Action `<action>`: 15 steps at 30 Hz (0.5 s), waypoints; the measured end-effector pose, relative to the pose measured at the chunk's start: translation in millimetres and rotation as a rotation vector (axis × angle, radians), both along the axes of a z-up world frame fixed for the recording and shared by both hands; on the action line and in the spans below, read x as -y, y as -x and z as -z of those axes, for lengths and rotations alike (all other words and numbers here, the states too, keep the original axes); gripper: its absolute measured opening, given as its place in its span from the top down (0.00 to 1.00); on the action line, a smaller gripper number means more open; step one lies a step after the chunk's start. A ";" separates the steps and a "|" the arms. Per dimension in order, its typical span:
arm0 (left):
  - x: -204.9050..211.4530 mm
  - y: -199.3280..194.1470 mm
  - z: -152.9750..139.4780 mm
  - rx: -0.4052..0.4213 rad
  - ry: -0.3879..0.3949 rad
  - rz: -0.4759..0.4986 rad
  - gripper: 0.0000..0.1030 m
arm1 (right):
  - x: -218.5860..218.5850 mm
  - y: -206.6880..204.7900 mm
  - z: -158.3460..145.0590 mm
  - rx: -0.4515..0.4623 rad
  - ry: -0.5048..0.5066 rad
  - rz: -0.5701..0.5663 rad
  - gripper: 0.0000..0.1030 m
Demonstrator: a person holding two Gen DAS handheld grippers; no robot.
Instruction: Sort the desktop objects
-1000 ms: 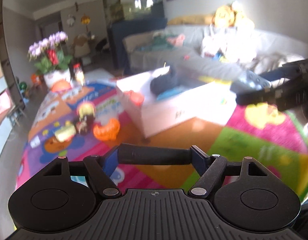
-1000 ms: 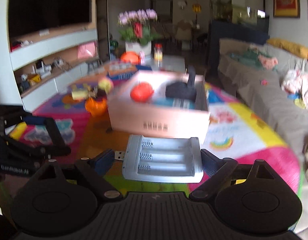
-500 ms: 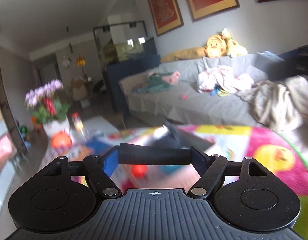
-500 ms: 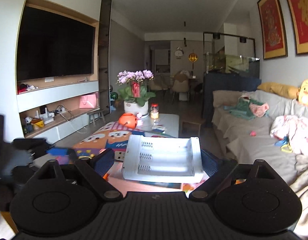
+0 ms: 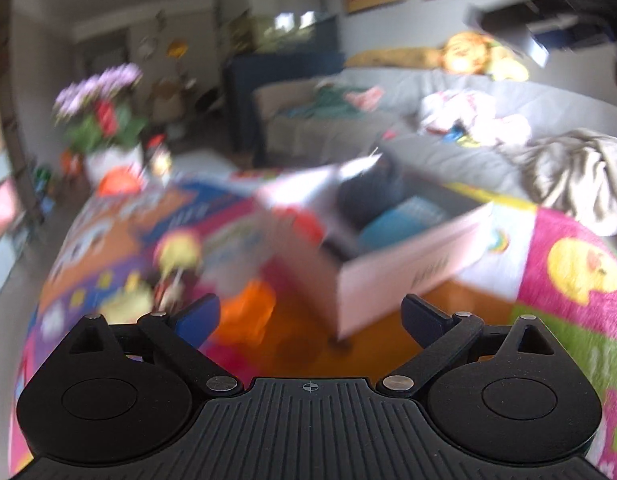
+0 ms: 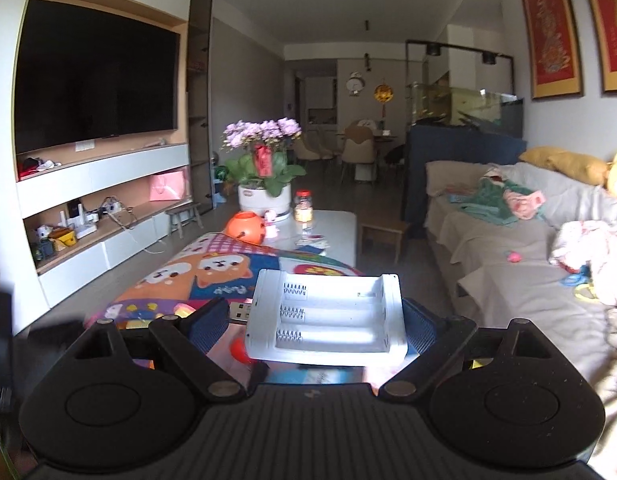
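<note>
Left gripper (image 5: pixel 310 312): jaws opening, blue pads spread wide, nothing between them; view heavily motion-blurred.
Left view, left side: purple flowers in a white pot (image 5: pixel 104 120); yellow and orange toys (image 5: pixel 244 312) on the colourful play mat (image 5: pixel 576 280), just above the left pad.
Left view, centre: open cardboard box (image 5: pixel 388 264) on the mat, holding a dark object, a red object and a blue item; printing on its front wall too blurred to read.
Left view, upper right: a blurred dark shape with a pale flat object; cannot tell what it is.
Only in left view: the box, the toys, a yellow emoji face on the mat.
Right gripper (image 6: pixel 316 322): closed on the white battery charger (image 6: pixel 328 320), pads on its two short ends.
Battery charger: lower centre of right view, three empty spring slots facing up, USB plug (image 6: pixel 240 312) sticking out left, beside the left pad.
Only in right view: wall-mounted TV (image 6: pixel 96 76), shelves, orange pumpkin bucket (image 6: pixel 246 227), jar (image 6: pixel 303 206), wall clock.
Writing: gold characters on red framed hangings (image 6: pixel 552 28), upper right; not legible.
Both views: grey sofa (image 6: pixel 508 248) with clothes.
</note>
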State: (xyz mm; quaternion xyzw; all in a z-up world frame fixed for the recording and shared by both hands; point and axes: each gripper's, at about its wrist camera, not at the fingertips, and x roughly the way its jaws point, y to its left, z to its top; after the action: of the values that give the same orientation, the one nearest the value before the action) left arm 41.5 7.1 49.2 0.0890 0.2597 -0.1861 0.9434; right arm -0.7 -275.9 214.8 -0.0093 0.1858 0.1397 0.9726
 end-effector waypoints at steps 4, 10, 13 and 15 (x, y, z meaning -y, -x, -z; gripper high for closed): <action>-31.9 7.6 8.9 -0.046 0.053 -0.091 0.03 | -28.6 -49.6 7.4 -0.080 -0.019 -0.039 0.11; -70.2 16.0 13.5 -0.040 0.077 -0.218 0.01 | -71.1 -80.4 29.1 -0.155 0.030 -0.081 0.03; -87.0 15.7 20.7 -0.041 0.068 -0.316 0.01 | -100.0 -72.1 43.2 -0.142 0.107 -0.139 0.02; -98.3 16.4 24.7 -0.038 0.063 -0.393 0.01 | -128.0 -64.5 57.3 -0.131 0.188 -0.188 0.02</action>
State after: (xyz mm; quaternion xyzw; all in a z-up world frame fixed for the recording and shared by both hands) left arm 25.1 105.4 24.5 0.0033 0.2840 -0.0081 0.9588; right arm 63.9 -147.9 157.5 -0.1087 0.2596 0.2123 0.9358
